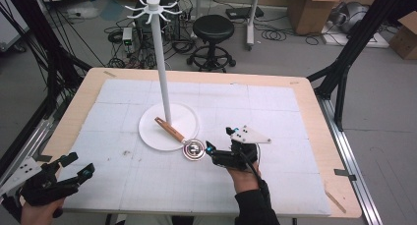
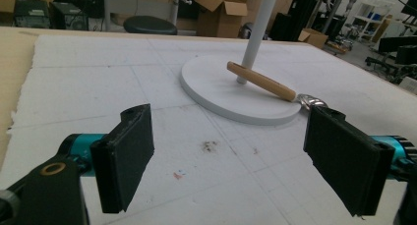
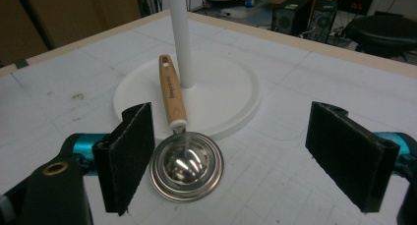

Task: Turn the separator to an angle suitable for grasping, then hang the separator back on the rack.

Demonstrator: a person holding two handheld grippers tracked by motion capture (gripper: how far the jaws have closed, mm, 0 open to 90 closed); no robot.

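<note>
Ladle [image 1: 189,145], right tongs [image 1: 209,147] level beside (agape)

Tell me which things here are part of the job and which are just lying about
Part of the job:
- ladle, wooden handle on the stand's base
- white stand with hooks
- right gripper, open, by the ladle's bowl
- left gripper, open

Lying about:
- black stool
- cardboard boxes
</note>
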